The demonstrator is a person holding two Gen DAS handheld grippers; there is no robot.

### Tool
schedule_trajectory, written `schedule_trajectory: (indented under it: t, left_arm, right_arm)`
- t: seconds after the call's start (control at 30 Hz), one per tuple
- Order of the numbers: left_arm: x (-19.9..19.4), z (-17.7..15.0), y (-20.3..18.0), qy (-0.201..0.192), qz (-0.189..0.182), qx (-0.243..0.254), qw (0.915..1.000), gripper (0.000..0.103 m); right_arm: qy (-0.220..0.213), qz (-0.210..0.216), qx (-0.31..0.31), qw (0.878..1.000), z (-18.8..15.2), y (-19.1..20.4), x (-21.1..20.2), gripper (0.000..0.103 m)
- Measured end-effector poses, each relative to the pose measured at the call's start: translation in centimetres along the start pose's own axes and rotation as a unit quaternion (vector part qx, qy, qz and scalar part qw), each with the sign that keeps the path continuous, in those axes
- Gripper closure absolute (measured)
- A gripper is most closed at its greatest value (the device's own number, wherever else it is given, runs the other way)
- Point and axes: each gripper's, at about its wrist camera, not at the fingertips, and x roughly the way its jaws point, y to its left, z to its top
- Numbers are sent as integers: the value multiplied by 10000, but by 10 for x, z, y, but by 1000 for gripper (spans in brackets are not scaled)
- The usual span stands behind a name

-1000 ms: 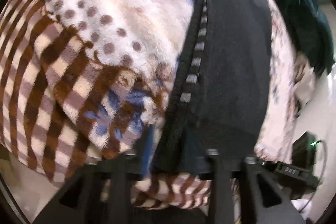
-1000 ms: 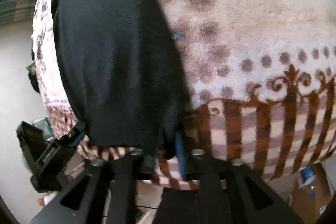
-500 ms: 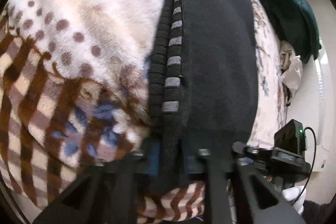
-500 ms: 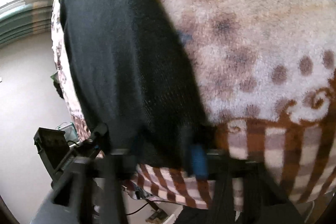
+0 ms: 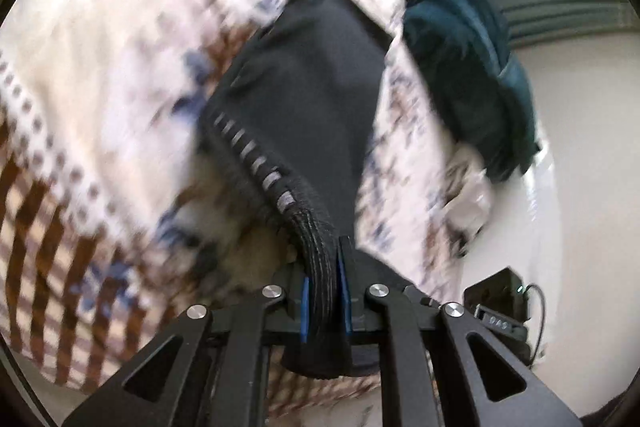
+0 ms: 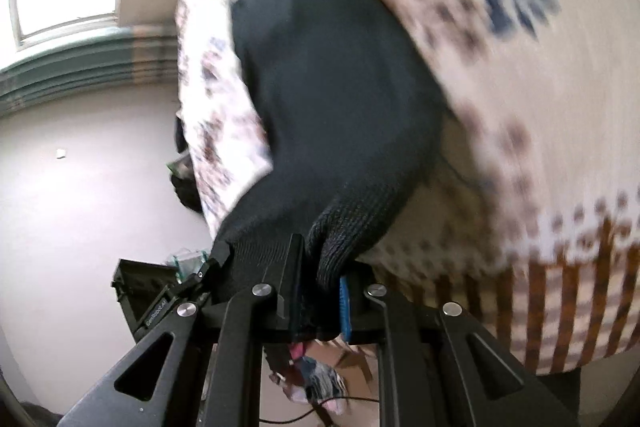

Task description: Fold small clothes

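The black garment (image 5: 316, 115) is coming up off the patterned blanket (image 5: 100, 75) now. A second ago it lay flat, both near corners only just pinched; now its near edge bunches and rises toward both tools. The left gripper (image 5: 323, 291) is clamped tight on the ribbed hem with the grey dashes, cloth packed between the blue pads. The right gripper (image 6: 320, 291) is closed too, a thick roll of knit squeezed between its fingers and spilling out ahead of them. Both views have swung upward and blurred, so the lift looks quick. The far end of the garment lies on the blanket, well ahead of both tools. Off past the left tool's right side, a dark teal cloth (image 5: 468, 67) sits at the blanket's edge. Judging from this, the near edge is about to be carried forward over the far half for a fold.
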Motion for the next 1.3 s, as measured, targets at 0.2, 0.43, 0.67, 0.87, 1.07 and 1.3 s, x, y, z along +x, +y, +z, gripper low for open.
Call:
schedule_trajectory:
  t: [0.2, 0.43, 0.67, 0.87, 1.07, 1.3]
  left_arm:
    - [4, 71, -35, -336, -334, 72, 9989, 94]
    - [60, 179, -50, -278, -323, 76, 9991, 94]
    - [142, 267, -13, 83, -111, -216, 9997, 93]
    - [178, 291, 27, 270, -324, -853, 9955, 76]
    - [128, 267, 14, -236, -282, -298, 9989, 27]
    - [153, 215, 32, 345, 803, 406, 9953, 27]
  right_arm:
    - [-459, 54, -459, 9979, 65, 55, -22, 88]
    - [-946, -195, -526, 9939, 164, 100, 2, 88]
    - [-1020, -582, -348, 9925, 258, 105, 55, 88]
    - [-485, -831, -131, 9953, 316, 77, 109, 55]
    - [-725, -655, -464, 9941, 295, 65, 67, 30]
    - [-11, -1335, -548, 9895, 259, 18, 85, 24]
